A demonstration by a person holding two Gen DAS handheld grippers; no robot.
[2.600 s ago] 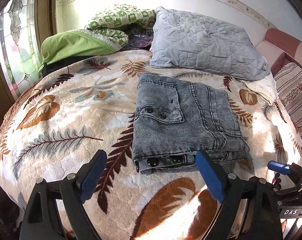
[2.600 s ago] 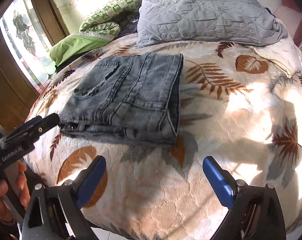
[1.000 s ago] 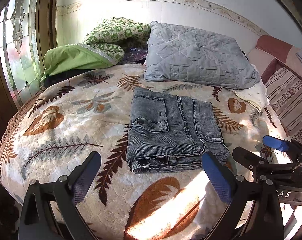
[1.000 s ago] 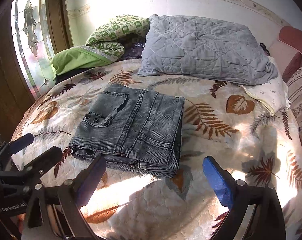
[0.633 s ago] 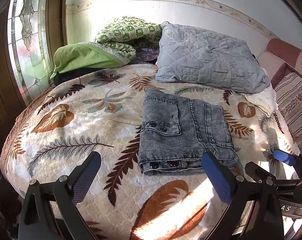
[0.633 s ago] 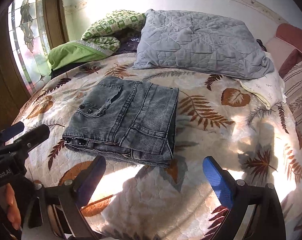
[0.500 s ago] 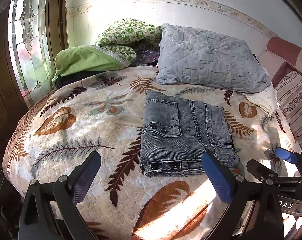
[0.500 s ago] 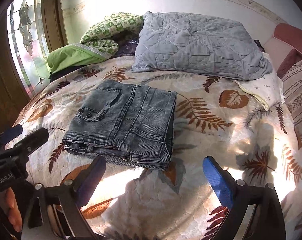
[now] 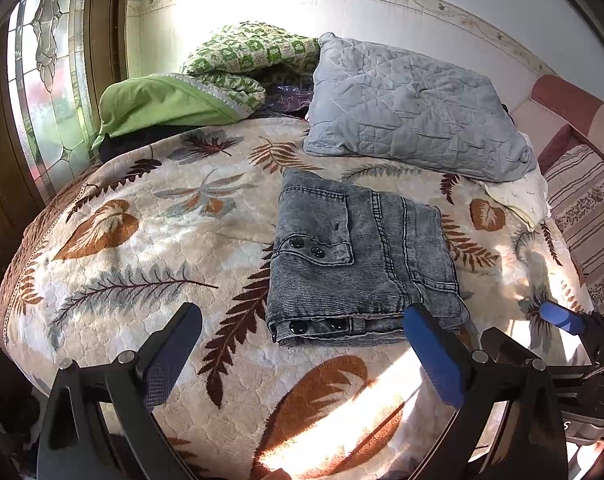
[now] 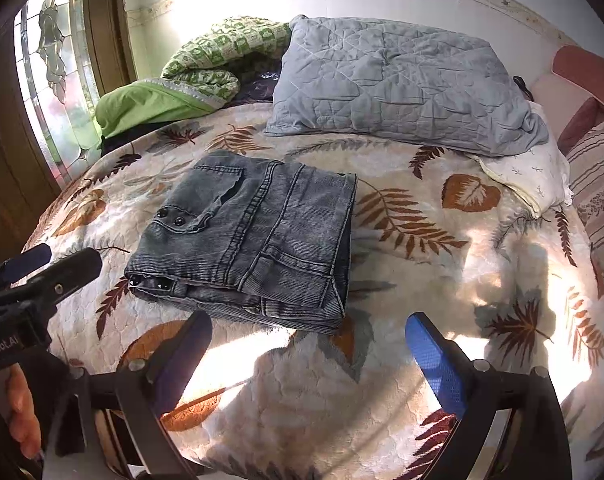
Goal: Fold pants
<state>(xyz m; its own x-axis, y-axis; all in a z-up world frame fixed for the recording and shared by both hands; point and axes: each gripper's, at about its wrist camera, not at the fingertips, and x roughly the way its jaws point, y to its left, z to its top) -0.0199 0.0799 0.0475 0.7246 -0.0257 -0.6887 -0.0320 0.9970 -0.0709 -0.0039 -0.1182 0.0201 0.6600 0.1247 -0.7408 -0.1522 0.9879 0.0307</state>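
1. The left gripper (image 9: 302,344) hovers with its jaws spread wide and nothing between them, at the near edge of the bed, just short of the folded pants (image 9: 362,256).
2. The right gripper (image 10: 308,354) is likewise spread wide and holds nothing; it sits off the pants' near right corner, apart from the cloth.
3. In the right wrist view the left gripper shows at the pants' left side, with part of a hand (image 10: 20,412) on its handle.
4. The pants, grey washed denim, lie folded into a compact rectangle, snap buttons at the near left corner, flat on the leaf-print blanket (image 9: 142,264).
5. Beyond the pants, almost touching their far edge, a grey quilted pillow (image 9: 414,108) leans toward the wall.
6. Left of that pillow, far from the pants, a green patterned quilt (image 9: 242,52) is heaped with a plain green cushion (image 9: 162,100).
7. Right of the pants, at the bed's edge, sits a striped cushion (image 9: 586,216).
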